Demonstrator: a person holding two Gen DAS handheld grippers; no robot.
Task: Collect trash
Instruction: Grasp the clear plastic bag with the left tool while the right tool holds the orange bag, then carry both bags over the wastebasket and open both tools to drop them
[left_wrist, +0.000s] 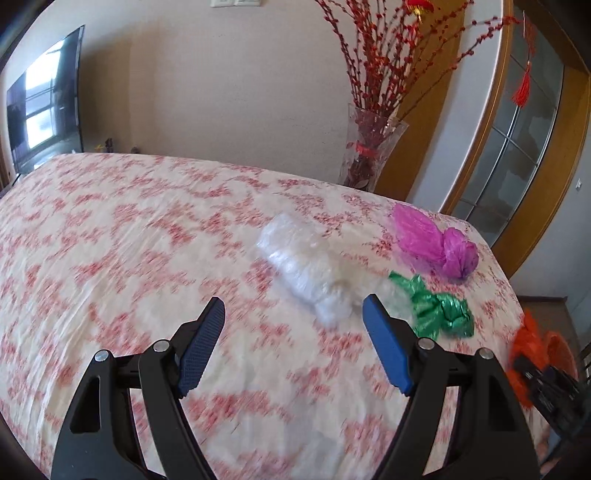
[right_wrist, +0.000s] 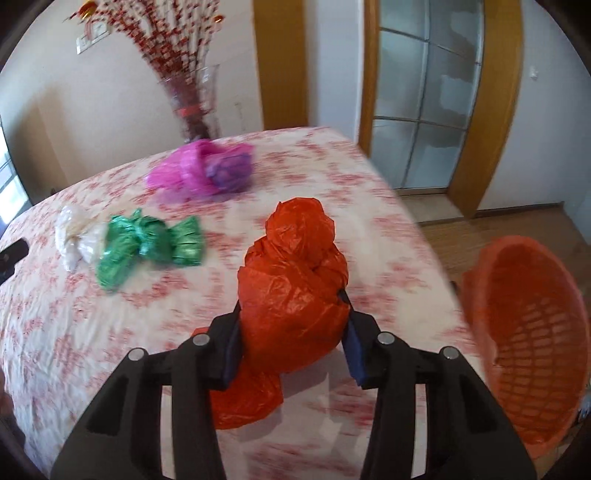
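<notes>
While the left gripper's (left_wrist: 293, 341) fingers are standing wide with the white bag (left_wrist: 306, 266) lying just beyond them, the right gripper's (right_wrist: 291, 345) fingers are clamping the orange bag (right_wrist: 291, 280).

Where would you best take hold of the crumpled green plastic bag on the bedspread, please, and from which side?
I would grip the green bag at its pinched middle, where the plastic gathers into a narrow waist between two puffed ends. Come from above with the fingers across that waist. The white bag touches its left end, so closing on the middle should avoid catching it. The left gripper is open and close by.
</notes>
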